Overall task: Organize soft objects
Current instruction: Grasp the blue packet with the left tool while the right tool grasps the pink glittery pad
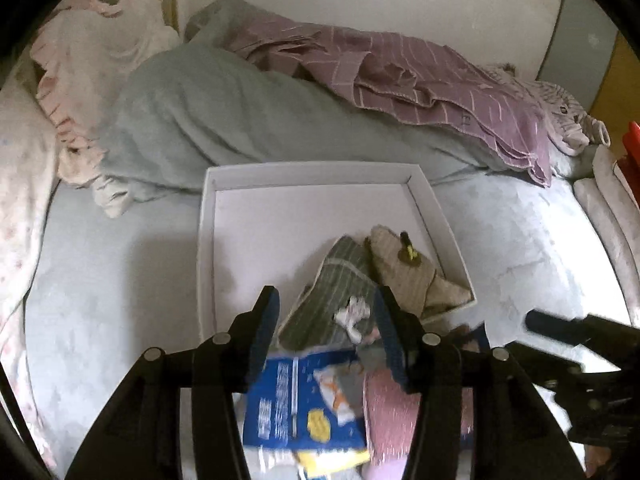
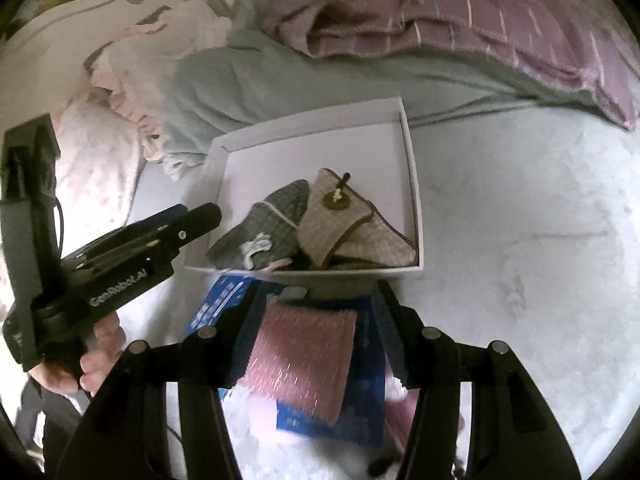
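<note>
A shallow white box lies on the bed. In its near corner lie a grey striped sock and a beige sock with a small yellow tag. My left gripper hovers open above the grey sock, with nothing pressed between its fingers. In front of the box a pink ribbed sock rests on a blue printed package. My right gripper is open over the pink sock, and a gap shows beside its right finger.
A grey-green blanket and a purple striped throw are heaped behind the box. Pink frilled pillows lie to the left. A red object sits at the right edge. A pale sheet stretches right of the box.
</note>
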